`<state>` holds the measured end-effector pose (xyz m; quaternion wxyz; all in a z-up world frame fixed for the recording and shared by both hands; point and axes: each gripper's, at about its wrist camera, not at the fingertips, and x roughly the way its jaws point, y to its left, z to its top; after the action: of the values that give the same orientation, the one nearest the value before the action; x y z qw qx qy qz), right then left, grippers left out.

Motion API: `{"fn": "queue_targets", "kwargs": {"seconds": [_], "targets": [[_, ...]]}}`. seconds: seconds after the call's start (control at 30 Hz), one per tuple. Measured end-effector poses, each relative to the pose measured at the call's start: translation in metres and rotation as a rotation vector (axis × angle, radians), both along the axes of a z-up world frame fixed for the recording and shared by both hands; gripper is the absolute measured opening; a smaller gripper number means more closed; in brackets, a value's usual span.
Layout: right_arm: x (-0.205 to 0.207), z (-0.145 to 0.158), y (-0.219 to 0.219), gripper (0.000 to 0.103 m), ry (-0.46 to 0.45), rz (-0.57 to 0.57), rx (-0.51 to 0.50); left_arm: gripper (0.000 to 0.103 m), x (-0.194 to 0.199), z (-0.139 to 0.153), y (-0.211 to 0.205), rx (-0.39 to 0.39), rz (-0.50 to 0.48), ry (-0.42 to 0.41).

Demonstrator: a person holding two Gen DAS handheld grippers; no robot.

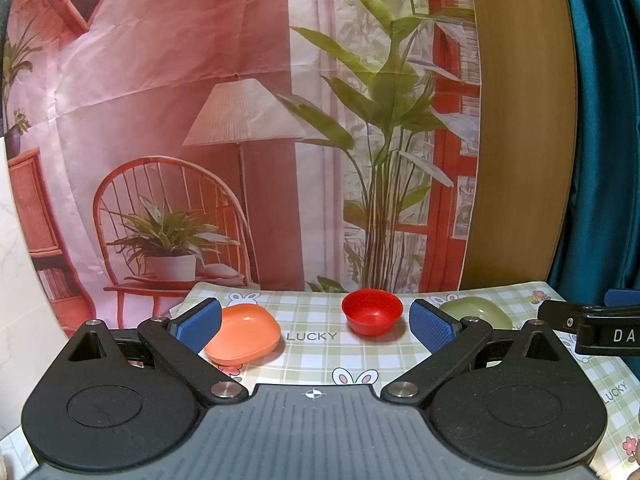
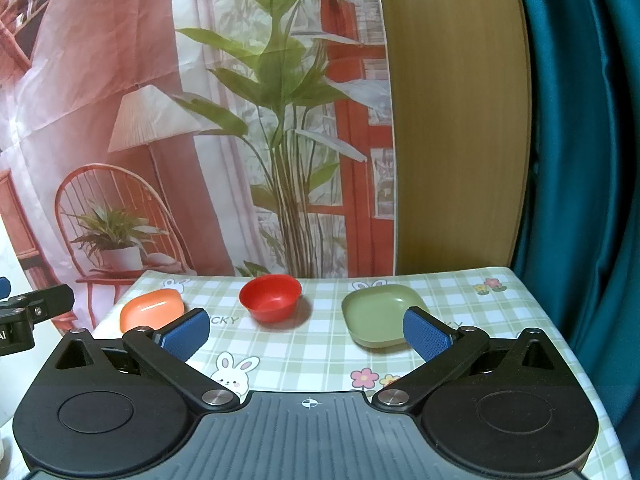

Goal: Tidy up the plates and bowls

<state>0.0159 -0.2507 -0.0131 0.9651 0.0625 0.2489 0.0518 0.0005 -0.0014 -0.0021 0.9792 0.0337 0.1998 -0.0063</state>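
Three dishes stand in a row on the checked tablecloth [image 1: 312, 360]. An orange plate [image 1: 244, 334] lies at the left, a red bowl [image 1: 372, 311] in the middle, a green plate [image 1: 478, 312] at the right. My left gripper [image 1: 316, 326] is open above the near part of the table, with nothing between its blue pads; the left pad overlaps the orange plate's edge in view. In the right wrist view the orange plate [image 2: 151, 309], red bowl [image 2: 271, 297] and green plate [image 2: 382, 316] appear again. My right gripper [image 2: 307, 334] is open and empty, its right pad in front of the green plate.
A printed backdrop [image 1: 240, 120] hangs behind the table, with a wooden panel [image 1: 520, 140] and a teal curtain [image 2: 580, 140] to the right. The right gripper's body [image 1: 600, 328] shows at the right edge of the left wrist view. The table's right edge [image 2: 560, 340] runs close by.
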Motion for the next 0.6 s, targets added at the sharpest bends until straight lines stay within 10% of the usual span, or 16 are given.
{"fn": "queue_targets", "kwargs": {"seconds": [0.6], "targets": [[0.0001, 0.0, -0.0002, 0.103, -0.003, -0.003, 0.0, 0.101, -0.0029, 0.0015, -0.003, -0.007, -0.01, 0.007]]}}
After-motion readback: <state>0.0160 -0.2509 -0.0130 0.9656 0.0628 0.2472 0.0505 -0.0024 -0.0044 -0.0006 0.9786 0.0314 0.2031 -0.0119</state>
